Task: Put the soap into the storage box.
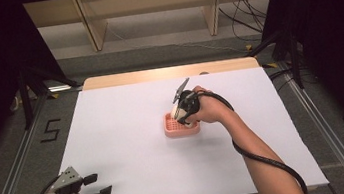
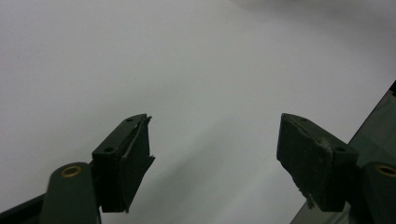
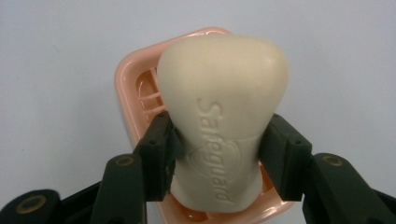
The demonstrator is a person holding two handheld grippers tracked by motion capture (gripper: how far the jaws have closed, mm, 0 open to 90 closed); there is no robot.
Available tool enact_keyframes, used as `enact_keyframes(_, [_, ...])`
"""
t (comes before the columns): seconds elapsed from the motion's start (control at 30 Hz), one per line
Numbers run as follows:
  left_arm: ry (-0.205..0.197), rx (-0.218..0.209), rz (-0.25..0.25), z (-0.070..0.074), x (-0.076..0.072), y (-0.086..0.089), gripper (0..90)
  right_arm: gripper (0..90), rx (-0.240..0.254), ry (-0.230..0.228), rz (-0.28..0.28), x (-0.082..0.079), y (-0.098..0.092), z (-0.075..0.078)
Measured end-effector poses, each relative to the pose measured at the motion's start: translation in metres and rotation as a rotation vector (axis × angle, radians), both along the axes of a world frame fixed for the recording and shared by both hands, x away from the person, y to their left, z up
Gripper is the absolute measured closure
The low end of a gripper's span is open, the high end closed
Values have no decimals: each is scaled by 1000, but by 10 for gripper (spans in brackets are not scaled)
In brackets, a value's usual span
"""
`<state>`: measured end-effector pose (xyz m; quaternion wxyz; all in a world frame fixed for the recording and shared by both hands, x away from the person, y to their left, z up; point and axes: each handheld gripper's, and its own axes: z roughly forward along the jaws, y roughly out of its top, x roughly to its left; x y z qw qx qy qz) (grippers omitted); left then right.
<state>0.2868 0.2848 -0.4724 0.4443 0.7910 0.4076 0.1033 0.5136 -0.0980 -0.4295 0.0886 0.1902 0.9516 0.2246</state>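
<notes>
the cream-coloured, waisted bar of soap with the pressed word "safeguard" [image 3: 223,126] is over the pink plastic soap dish with a slotted floor [image 3: 133,88], a little right of the middle of the table; whether it touches the dish floor i cannot tell. the bar looks solid and stiff, rather light, and its smooth waxy skin will probably be slippery, more so if it is wet. it should not break easily, but hard pads may mark it. the narrow waist is the good place to hold, because the wider ends stop it from sliding out.

the right hand-held gripper [image 3: 219,156] pinches the bar exactly at this waist, one black jaw on each side, coming from about 3 o'clock of the dish in the high view.

the left hand-held gripper [image 1: 96,185] is well apart, at about 7 o'clock of the dish near the front edge of the white table [image 1: 122,113], jaws spread and holding nothing.
</notes>
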Motion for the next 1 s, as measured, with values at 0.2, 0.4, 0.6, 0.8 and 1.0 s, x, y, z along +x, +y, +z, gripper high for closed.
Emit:
enact_keyframes(0.2, [-1, 1, -1, 0, 0, 0, 252, 501, -5, 7, -6, -1, 2, 0])
enact_keyframes(0.4, [-1, 1, -1, 0, 0, 0, 252, 500, -15, 15, -1, -2, 3, 0])
enact_keyframes(0.6, [-1, 1, -2, 0, 0, 0, 252, 500, -29, -3, 35, 0, 4, -1])
enact_keyframes(0.8, [-1, 1, -2, 0, 0, 0, 252, 499, -36, -7, 39, -1, 5, -1])
enact_keyframes(1.0, [0, -2, 2, 0, -1, 0, 252, 484, -36, -9, 41, 0, 6, -6])
